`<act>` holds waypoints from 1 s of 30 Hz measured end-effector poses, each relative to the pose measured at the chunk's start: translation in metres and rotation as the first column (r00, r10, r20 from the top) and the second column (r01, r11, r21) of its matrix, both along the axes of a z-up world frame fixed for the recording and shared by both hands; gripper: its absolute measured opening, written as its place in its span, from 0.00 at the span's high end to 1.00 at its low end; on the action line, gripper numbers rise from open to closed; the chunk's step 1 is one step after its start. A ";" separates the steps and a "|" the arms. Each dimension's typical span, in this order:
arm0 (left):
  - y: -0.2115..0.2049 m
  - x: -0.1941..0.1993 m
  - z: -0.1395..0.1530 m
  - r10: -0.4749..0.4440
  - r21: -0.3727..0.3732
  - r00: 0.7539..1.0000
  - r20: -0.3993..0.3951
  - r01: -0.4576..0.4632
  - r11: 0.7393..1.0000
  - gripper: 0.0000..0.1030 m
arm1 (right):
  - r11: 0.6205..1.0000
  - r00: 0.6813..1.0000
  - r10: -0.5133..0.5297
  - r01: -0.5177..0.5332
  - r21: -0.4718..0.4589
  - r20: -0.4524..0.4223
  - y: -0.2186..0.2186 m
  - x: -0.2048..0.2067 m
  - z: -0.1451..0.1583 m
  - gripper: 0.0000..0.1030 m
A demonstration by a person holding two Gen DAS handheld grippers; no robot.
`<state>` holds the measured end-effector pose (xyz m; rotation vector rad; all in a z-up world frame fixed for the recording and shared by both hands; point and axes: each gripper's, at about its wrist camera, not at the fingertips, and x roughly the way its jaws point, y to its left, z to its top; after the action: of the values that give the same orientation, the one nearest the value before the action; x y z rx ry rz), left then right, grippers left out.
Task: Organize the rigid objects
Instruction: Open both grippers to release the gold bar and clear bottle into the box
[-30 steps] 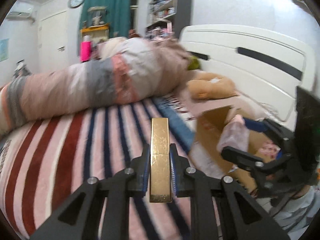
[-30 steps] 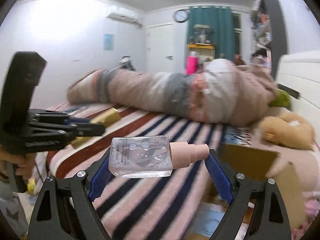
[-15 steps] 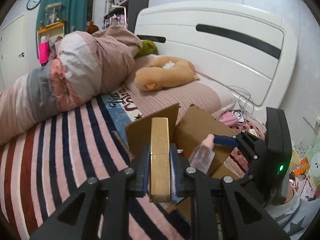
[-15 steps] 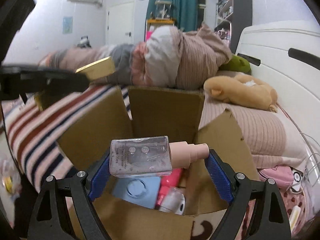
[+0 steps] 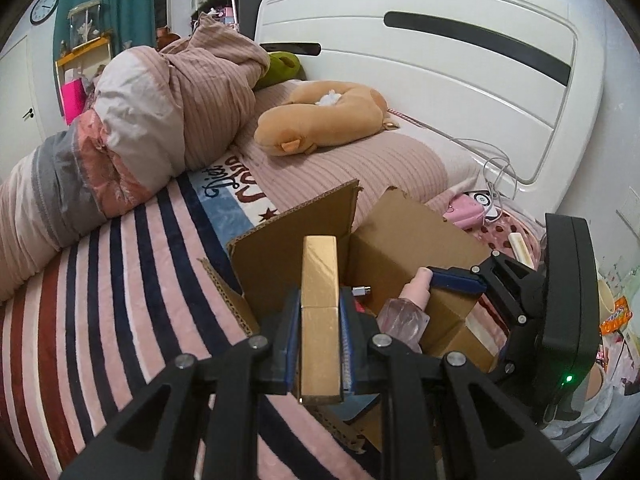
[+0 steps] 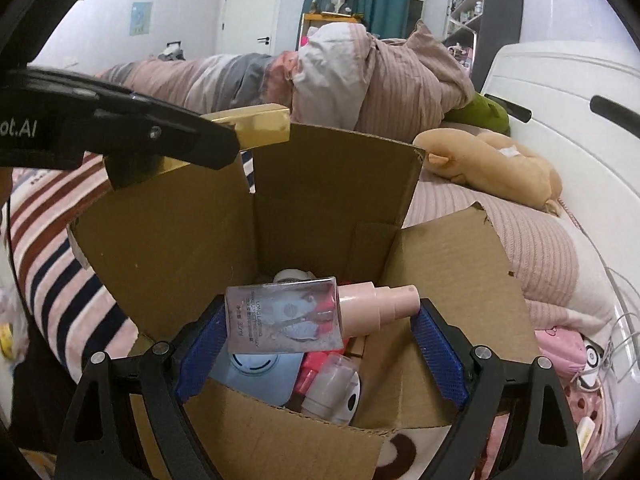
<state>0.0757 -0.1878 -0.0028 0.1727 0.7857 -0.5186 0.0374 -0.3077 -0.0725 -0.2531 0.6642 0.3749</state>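
Now both grippers hang over the open cardboard box (image 6: pixel 328 184), where a second ago they were out above the striped bed (image 5: pixel 120 280) with the box off to the side. The left gripper (image 5: pixel 320 344) is clamped on a gold bar-shaped case (image 5: pixel 320 312), held lengthwise and pointing at the box's far flap. The right gripper (image 6: pixel 320 320) pinches a clear pump bottle (image 6: pixel 284 312) end to end, its pink nozzle against the right pad, directly above the box's inside. The box sits at the bed's edge near the headboard (image 5: pixel 440 60) and already holds a blue item (image 6: pixel 256 372), a red one and a small white bottle (image 6: pixel 332 384). Transport looks done, I judge; what remains is lowering each piece past the flaps and letting go, bottle first since it is better centred.
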 end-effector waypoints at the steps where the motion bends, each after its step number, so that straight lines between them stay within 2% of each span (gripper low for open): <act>1: 0.000 0.000 0.000 0.000 0.000 1.000 -0.001 0.000 1.000 0.85 | 1.000 1.000 0.001 -0.001 -0.006 0.001 0.001 0.000 0.000 0.14; 9: -0.005 0.004 -0.003 -0.018 0.028 1.000 -0.020 0.018 0.999 0.85 | 1.000 1.000 0.003 -0.003 0.005 0.007 0.001 -0.004 0.002 0.13; 14: -0.021 0.020 -0.017 -0.057 0.068 0.994 -0.091 0.063 0.996 0.85 | 1.000 1.000 0.016 -0.016 0.022 0.005 -0.001 -0.004 0.003 0.13; 18: -0.034 0.035 -0.030 -0.051 0.126 0.987 -0.150 0.070 0.990 0.85 | 0.999 1.000 0.029 -0.029 0.044 0.003 -0.002 -0.003 0.003 0.13; 21: -0.041 0.037 -0.031 -0.048 0.167 0.990 -0.136 0.071 0.983 0.85 | 0.998 0.999 0.036 -0.036 0.044 0.001 -0.002 -0.002 0.003 0.13; 26: -0.037 0.038 -0.025 -0.037 0.143 0.992 -0.121 0.054 0.988 0.85 | 0.998 0.999 0.032 -0.033 0.054 0.004 -0.002 -0.002 0.005 0.13; 27: -0.034 0.036 -0.022 -0.031 0.128 0.992 -0.118 0.046 0.991 0.83 | 0.998 0.999 0.033 -0.033 0.055 0.004 -0.002 -0.002 0.005 0.13; 29: -0.028 0.032 -0.017 -0.020 0.106 0.994 -0.104 0.032 0.994 0.71 | 0.998 0.999 0.035 -0.036 0.051 0.007 -0.001 -0.003 0.006 0.13; 30: -0.023 0.027 -0.012 -0.011 0.088 0.996 -0.086 0.019 0.996 0.59 | 0.998 0.999 0.038 -0.038 0.050 0.009 0.000 -0.004 0.007 0.13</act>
<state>0.1026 -0.2104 -0.0150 0.2400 0.8923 -0.5081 0.0339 -0.3077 -0.0655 -0.2201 0.6418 0.4263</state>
